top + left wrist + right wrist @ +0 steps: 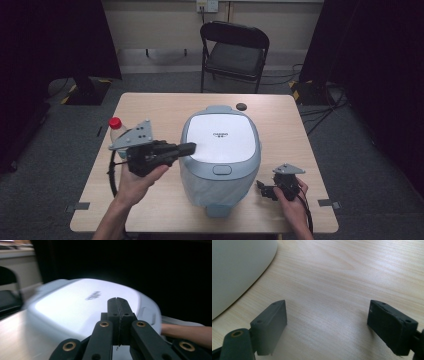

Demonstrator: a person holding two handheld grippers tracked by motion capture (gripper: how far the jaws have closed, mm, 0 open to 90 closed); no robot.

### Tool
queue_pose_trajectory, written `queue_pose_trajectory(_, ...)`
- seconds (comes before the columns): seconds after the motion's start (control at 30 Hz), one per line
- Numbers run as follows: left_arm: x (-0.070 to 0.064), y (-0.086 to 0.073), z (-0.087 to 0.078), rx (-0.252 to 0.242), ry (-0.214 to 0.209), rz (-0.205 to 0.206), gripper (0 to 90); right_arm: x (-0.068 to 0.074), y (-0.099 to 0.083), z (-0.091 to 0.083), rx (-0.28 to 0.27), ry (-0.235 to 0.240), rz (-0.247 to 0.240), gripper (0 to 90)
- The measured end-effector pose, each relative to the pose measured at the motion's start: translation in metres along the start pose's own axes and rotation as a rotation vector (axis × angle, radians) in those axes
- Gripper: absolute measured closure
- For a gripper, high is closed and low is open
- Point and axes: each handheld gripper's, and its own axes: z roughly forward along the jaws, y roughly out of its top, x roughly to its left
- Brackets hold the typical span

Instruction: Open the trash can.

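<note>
— Right, we're looking down on a big pale blue-grey rice cooker with a white rounded lid [220,150], sitting mid-counter, its lid down and its latch button on the edge facing us.

— And our left gripper [186,148] is the one in play. Its jaws are pressed together, nothing between them, tips at the lid's left edge.

— From the left gripper view we see those shut jaws [118,305] pointing across the lid [82,307]. Whether they touch it, we cannot tell.

— So the cooker lies straight ahead of the left jaws, to their right across the counter. The forearm comes in from below, the hand is under the gripper, and the tool lies nearly level.

— The right gripper [265,191]?

— Low by the cooker's front right corner, jaws wide apart over bare light wooden counter [342,277].

— We'd judge the left is nearer the lid; the latch button [221,169] sits between the two.

— One more: a small clear bottle with a red cap [116,126] stands behind the left hand.
</note>
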Motion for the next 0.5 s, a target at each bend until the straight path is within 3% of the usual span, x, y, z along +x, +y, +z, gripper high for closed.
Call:
queue_pose_trajectory(0.13,-0.010,0.001,0.025,0.034,-0.065,0.023,90.0,0.000,0.000,0.000,0.000,0.000,0.000,15.0)
queue_pose_trajectory(0.27,-0.016,-0.002,0.036,0.067,-0.104,0.036,90.0,0.000,0.000,0.000,0.000,0.000,0.000,15.0)
queue_pose_trajectory(0.4,-0.019,-0.006,0.041,0.079,-0.137,0.047,90.0,0.000,0.000,0.000,0.000,0.000,0.001,15.0)
queue_pose_trajectory(0.5,-0.019,-0.007,0.041,0.079,-0.136,0.065,90.0,0.000,0.000,0.000,0.000,0.000,0.000,15.0)
